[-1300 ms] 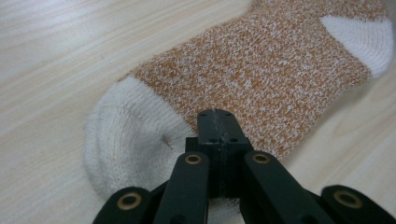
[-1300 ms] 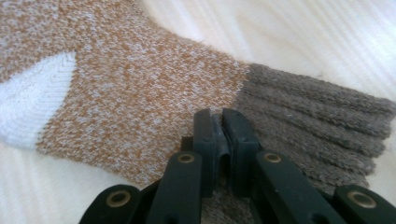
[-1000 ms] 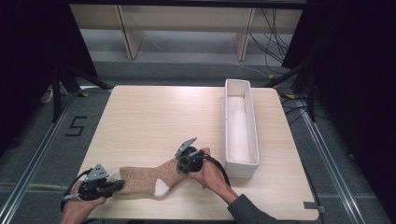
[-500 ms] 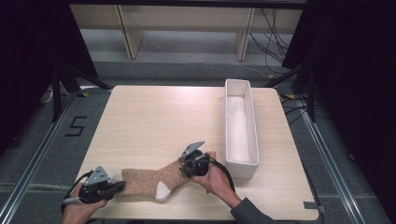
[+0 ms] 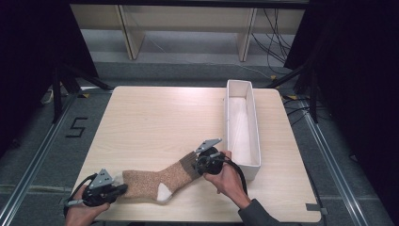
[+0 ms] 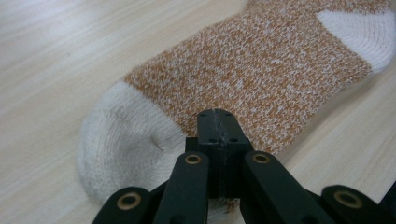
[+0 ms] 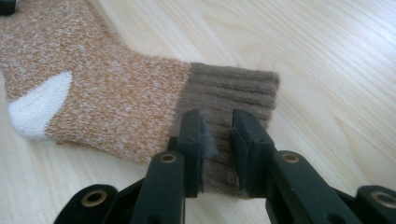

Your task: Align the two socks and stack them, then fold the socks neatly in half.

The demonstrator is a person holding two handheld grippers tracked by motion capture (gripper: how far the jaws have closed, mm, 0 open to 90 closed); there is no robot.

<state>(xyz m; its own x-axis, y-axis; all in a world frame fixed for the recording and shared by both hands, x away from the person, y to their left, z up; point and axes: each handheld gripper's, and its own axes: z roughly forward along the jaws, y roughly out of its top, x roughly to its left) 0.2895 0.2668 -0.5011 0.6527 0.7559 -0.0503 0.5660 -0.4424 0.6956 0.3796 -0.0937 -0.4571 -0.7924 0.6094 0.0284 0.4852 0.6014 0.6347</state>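
Nearest the person, the left hand-held gripper [image 5: 117,189] sits at the toe of a brown marled sock [image 5: 155,181] that lies flat along the front edge of the worktop [image 5: 155,122]. In the left gripper view its jaws are pressed together at the sock's white toe [image 6: 126,149], and they seem to pinch a fold of the knit there, though the jaws themselves hide the contact.

A little farther in, the right hand-held gripper [image 5: 201,162] is at the other end of the sock. In the right gripper view its jaws stand apart with a clear gap, straddling the edge of the dark ribbed cuff [image 7: 233,93]; they have not closed on it. The white heel patch [image 7: 39,105] lies between the two ends, facing the front edge.

Judged from this, the step in hand is laying the sock out straight, with the cuff end either just being let go or about to be taken. The next move calls for the right jaws to close on the cuff, or lift clear of it, without dragging the knit askew.

Beyond the right hand stands a long white bin [image 5: 243,127], near the worktop's right side and close to the cuff.
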